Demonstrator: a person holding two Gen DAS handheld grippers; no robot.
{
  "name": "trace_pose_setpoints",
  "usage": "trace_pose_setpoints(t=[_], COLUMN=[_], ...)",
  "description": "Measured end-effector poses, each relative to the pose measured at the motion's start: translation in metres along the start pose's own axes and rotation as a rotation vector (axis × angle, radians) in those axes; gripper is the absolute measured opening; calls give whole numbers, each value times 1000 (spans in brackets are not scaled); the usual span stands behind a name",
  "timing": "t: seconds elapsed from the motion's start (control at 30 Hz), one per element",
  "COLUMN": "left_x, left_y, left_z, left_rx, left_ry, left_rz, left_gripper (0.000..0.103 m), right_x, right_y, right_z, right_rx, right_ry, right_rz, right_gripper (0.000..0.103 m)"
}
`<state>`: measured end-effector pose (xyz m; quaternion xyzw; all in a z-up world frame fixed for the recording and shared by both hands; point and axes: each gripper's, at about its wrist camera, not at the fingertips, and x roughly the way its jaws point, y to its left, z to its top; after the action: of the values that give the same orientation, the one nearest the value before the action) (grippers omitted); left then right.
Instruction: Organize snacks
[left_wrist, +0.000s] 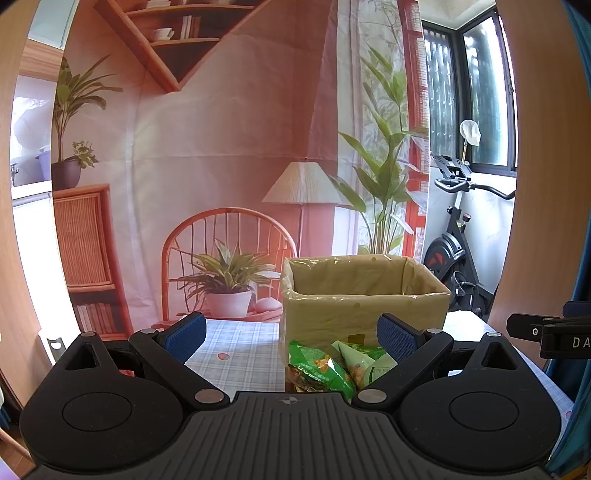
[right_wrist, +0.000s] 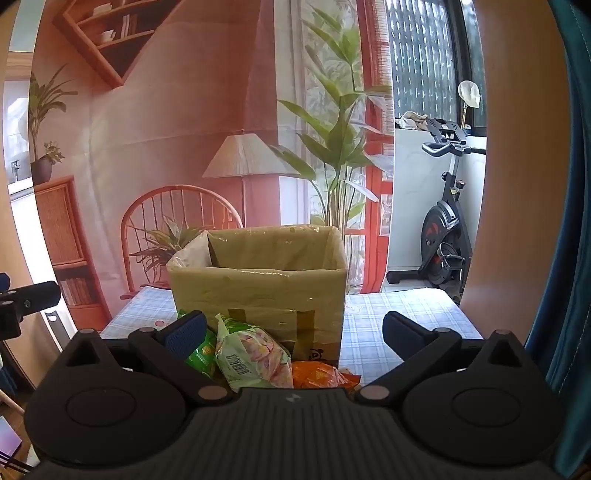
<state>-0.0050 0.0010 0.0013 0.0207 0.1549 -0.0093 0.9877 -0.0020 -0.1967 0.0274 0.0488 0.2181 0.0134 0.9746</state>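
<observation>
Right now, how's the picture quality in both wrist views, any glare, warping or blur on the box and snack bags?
Left wrist view: strong fisheye warping, edges bowed; window bright; a soft pink haze over the backdrop; cardboard box and green snack bag sharp. Right wrist view: same warping; shiny highlights on the box's plastic liner; pale snack bag and orange packet clear.

Both views are wrist fisheyes, looking forward along the fingers and tilted slightly down, low over the near edge of the table (left_wrist: 236, 354). Left view sits left, with the cardboard box (left_wrist: 364, 306) right of centre; right view sits right, box (right_wrist: 258, 291) centred. Shared: box, snack packets (left_wrist: 317, 369) (right_wrist: 251, 354) close in front, printed backdrop (left_wrist: 221, 147), exercise bike (right_wrist: 443, 236).
</observation>
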Motion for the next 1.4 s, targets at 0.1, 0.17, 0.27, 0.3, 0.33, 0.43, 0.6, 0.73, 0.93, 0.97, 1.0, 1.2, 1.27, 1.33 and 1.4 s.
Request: trace_pose_setpoints(t=[0.1,0.17,0.27,0.3,0.33,0.43,0.6,0.73,0.93,0.97,1.0,1.2,1.27,1.33,1.4], left_x=[0,0,0,0,0,0,0,0,1,0,0,0,1,0,0], left_y=[1,0,0,0,0,0,0,0,-1,-1,-1,-1,-1,-1,-1], left_z=[0,-1,-1,-1,-1,-1,-1,-1,-3,-3,-3,-3,-3,-3,-3], left_rx=[0,0,0,0,0,0,0,1,-1,-1,-1,-2,-2,-3,-3], left_ry=[1,1,1,1,1,1,1,4,11,12,12,13,13,13,13], left_rz=[-2,-2,-2,-2,-1,-2,-2,-4,-6,-7,-6,-8,-7,-7,-8], left_gripper=[100,100,100,100,100,100,100,100,100,100,100,100,100,100,100], right_x=[-1,0,-2,-2,-2,-2,-1,-1,-2,-2,-2,-2,-2,-2,-2], right_y=[-1,-1,-1,-1,-1,-1,-1,-2,-2,-2,-2,-2,-2,-2,-3], right_z=[0,-1,-1,-1,-1,0,-1,-1,-1,-1,-1,-2,-2,-2,-2], right_rx=[-1,0,1,1,1,0,2,0,1,1,1,1,1,0,0], right_ry=[0,0,1,1,2,2,2,2,2,3,3,3,3,2,2], right_rz=[-2,-4,-8,-9,-9,-8,-12,-11,-13,-12,-13,-13,-13,-14,-14], right_gripper=[103,103,103,103,103,103,103,103,103,103,103,103,103,103,103])
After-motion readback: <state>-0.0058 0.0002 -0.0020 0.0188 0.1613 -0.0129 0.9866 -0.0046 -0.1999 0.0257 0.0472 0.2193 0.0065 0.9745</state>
